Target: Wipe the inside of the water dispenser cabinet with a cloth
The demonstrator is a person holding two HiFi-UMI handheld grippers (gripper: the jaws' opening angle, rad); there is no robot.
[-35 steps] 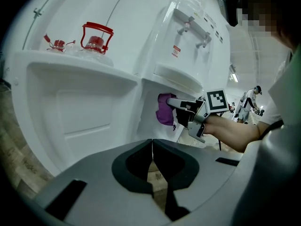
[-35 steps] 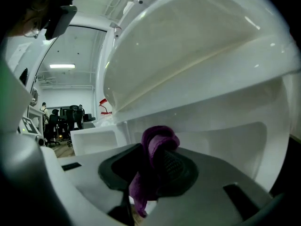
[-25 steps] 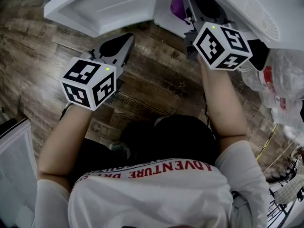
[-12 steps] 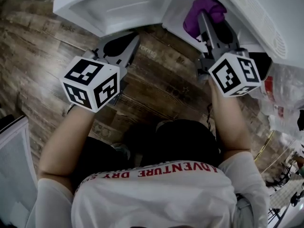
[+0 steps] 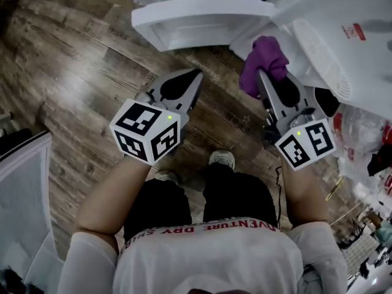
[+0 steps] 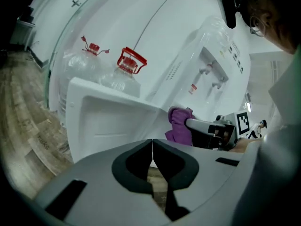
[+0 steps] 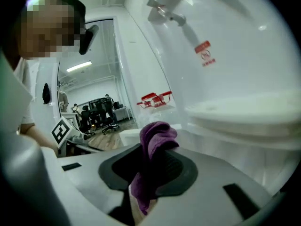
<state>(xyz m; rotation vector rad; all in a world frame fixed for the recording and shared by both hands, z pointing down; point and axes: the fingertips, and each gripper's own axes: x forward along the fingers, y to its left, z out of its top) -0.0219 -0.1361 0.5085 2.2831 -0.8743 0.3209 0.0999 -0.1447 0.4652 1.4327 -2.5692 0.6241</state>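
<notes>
A purple cloth (image 5: pixel 263 55) is bunched up and clamped in my right gripper (image 5: pixel 266 75), just in front of the white water dispenser (image 5: pixel 321 48) and outside its cabinet. In the right gripper view the cloth (image 7: pixel 153 142) sticks up between the jaws, below the drip tray (image 7: pixel 244 111). The cabinet door (image 5: pixel 202 18) hangs open to the left of the cloth. My left gripper (image 5: pixel 195 77) is shut and empty over the wooden floor, short of the door. The left gripper view shows its jaws closed (image 6: pixel 152 142), with the cloth (image 6: pixel 178 125) and door (image 6: pixel 108 121) beyond.
Clear water bottles with red caps (image 6: pixel 128 65) stand behind the open door. The dispenser taps (image 6: pixel 208 72) are above the cabinet. Plastic-wrapped goods (image 5: pixel 361 133) lie at the right. A white panel (image 5: pixel 24 188) stands at the left. The person's feet (image 5: pixel 220 159) are on the wooden floor (image 5: pixel 79 84).
The right gripper has drawn the purple cloth back out of the cabinet to the dispenser's front. The head camera has risen and pulled back; both grippers sit lower and further right in view.
</notes>
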